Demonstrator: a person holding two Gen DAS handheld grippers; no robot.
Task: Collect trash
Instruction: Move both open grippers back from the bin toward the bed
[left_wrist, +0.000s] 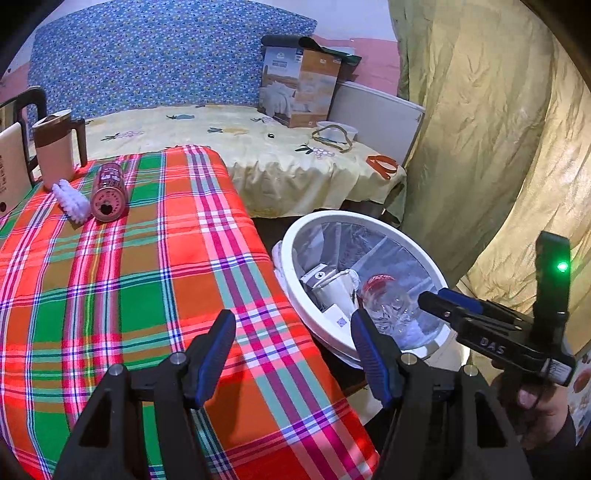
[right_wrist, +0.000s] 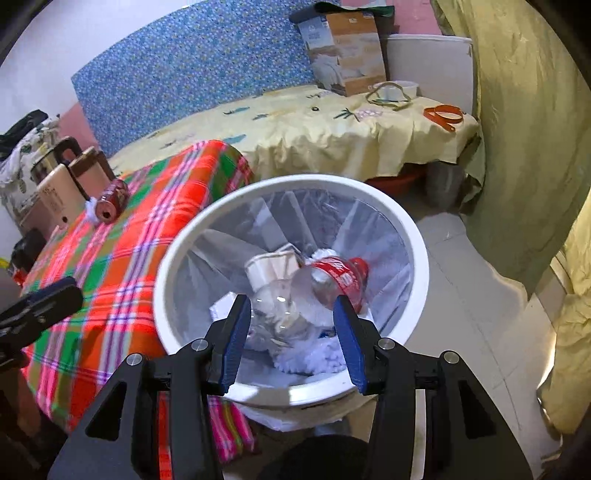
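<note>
On the plaid tablecloth (left_wrist: 155, 280), up at about ten o'clock in the left wrist view, a red can (left_wrist: 108, 192) lies on its side, touching a white fluffy scrap (left_wrist: 72, 202) just to its left, with a lidded mug (left_wrist: 57, 147) close behind them; these two look like the trash not yet collected. The left gripper (left_wrist: 291, 354) hovers over the near table edge, jaws spread wide and holding nothing, so the sensible reach is forward and leftward, closing across the can's round body rather than its ends (a can on its side may roll toward the mug if nudged). To the right, at about four o'clock, the white bin (left_wrist: 295, 295) stands against the table's edge, lined with a clear bag and already holding a clear bottle (right_wrist: 332, 280) with a red label, paper cartons and white fluff. The right gripper (right_wrist: 291, 343) hangs directly above the bin's mouth, jaws apart and empty. Open floor lies right of the bin, bounded by the draped curtain (right_wrist: 517, 147); the bed's edge sits beyond at twelve.
</note>
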